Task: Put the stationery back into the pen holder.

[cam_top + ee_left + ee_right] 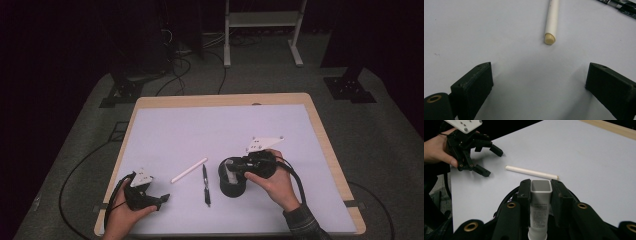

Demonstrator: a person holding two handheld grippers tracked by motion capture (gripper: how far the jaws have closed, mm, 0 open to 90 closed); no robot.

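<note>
On the white-covered surface (170, 125) I count two pens and one black cup. One white pen (189, 170) lies slantwise between my two tools; one black pen (205, 184) lies just to its right, pointing roughly toward me, with the two pens near each other but not touching. The black cup (232, 184) stands upright beside the black pen.

My right tool (541, 185) is closed on a single grey square-ended tube (539, 202), one jaw pressed on each side, and it holds this tube over the mouth of the cup. A white label on the tube carries fine black print, too small for me to read. The black pen also bears small pale lettering in the left gripper view (621, 6), which I cannot make out.

My left tool (539, 80) rests low at the surface's near left, jaws spread wide with nothing between them, facing the cream end of the white pen.
</note>
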